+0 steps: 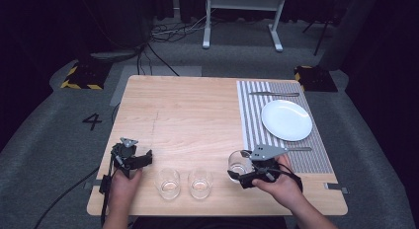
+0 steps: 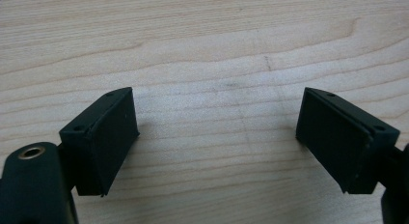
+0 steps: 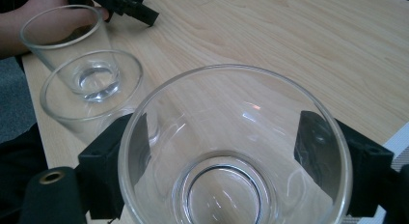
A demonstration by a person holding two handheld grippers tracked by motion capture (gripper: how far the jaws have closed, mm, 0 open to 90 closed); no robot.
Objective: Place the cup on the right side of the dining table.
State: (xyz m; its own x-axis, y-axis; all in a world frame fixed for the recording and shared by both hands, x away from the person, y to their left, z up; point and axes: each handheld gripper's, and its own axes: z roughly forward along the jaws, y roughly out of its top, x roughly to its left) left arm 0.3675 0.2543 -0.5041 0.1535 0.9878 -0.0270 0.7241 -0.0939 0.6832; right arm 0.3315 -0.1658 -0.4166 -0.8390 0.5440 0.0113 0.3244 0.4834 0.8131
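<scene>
Nearest, right gripper (image 1: 240, 171): jaws clamped on either side of a clear drinking glass (image 1: 239, 163), at the table's (image 1: 188, 115) near edge, just left of the striped placemat (image 1: 252, 115).
Left gripper (image 1: 142, 159): jaws wide apart over bare wood, holding nothing.
Between them: two more empty glasses (image 1: 168, 182) (image 1: 200, 182).
Farther: white plate (image 1: 286, 119) on the placemat, knife (image 1: 274, 94) beyond it.

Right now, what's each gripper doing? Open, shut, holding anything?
Left gripper: open, nothing between the jaws, bare table beneath.
Right gripper: shut on a clear glass, one jaw on each side of it.
</scene>
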